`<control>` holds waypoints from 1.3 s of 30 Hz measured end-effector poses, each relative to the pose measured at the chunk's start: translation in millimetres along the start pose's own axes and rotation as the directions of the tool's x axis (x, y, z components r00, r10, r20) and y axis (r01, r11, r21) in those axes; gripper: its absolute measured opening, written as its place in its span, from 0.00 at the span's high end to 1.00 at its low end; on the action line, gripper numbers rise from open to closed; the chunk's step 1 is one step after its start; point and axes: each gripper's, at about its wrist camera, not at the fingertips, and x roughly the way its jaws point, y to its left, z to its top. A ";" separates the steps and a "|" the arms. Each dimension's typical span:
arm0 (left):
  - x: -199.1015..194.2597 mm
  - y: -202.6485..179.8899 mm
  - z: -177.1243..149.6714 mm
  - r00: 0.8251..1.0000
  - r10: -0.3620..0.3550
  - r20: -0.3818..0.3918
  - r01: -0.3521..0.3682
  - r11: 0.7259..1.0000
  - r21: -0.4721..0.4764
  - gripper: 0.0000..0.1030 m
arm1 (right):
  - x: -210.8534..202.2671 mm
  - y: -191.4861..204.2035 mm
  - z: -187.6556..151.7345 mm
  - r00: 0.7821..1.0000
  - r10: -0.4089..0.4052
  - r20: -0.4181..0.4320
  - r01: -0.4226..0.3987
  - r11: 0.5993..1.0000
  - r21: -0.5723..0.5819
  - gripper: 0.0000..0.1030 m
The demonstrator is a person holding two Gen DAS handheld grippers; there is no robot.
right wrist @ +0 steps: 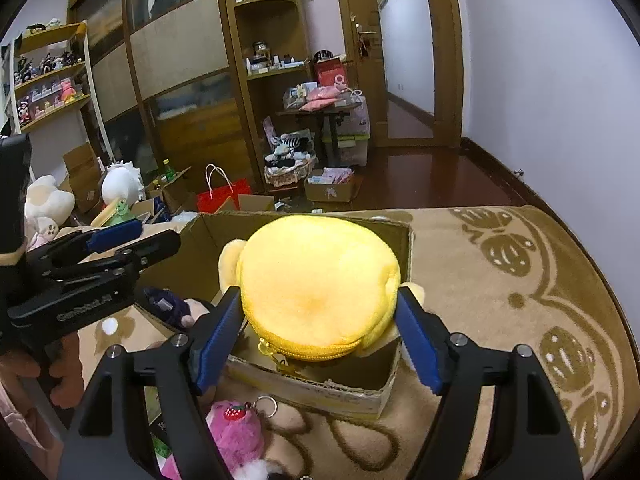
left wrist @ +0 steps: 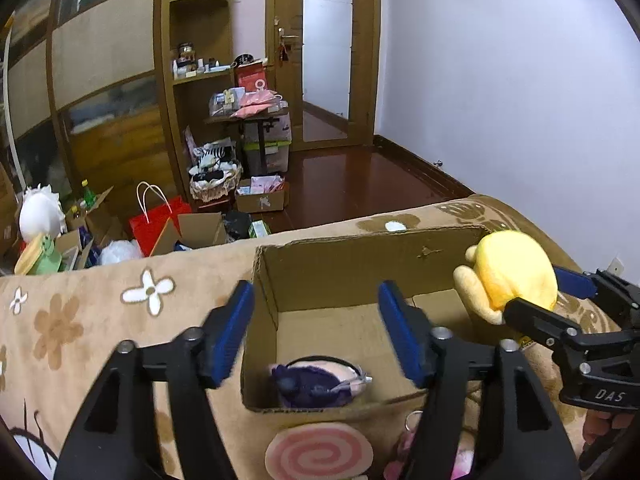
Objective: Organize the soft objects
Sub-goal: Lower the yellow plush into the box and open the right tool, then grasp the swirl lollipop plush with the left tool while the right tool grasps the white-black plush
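Observation:
An open cardboard box sits on a tan flowered blanket. A purple and pink plush lies inside at the box's near left corner. My left gripper hangs over it, open, with nothing between its blue pads. My right gripper is shut on a round yellow plush pouch, pads pressed against both its sides, holding it above the right part of the box. The pouch's zipper faces me. From the left wrist the pouch shows at the box's right corner.
A pink swirl plush and a pink strawberry plush with a key ring lie on the blanket in front of the box. A hand holds the left gripper. Beyond the bed, boxes, a red bag and shelves crowd the floor.

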 end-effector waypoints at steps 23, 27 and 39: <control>-50.0 28.6 -23.8 0.998 0.055 -0.032 -0.056 0.997 -0.058 0.07 | -37.4 2.9 -20.6 1.000 -0.018 -0.022 0.020 0.997 0.078 0.00; -59.0 32.5 -29.5 0.997 0.057 -0.056 -0.060 0.996 -0.059 0.07 | -50.6 2.0 -27.9 0.999 -0.043 -0.033 0.046 0.995 0.092 0.00; -72.6 24.3 -50.7 0.988 0.060 -0.141 -0.063 0.998 -0.021 0.07 | -70.3 1.8 -46.5 0.994 -0.074 -0.081 0.085 0.987 0.140 0.00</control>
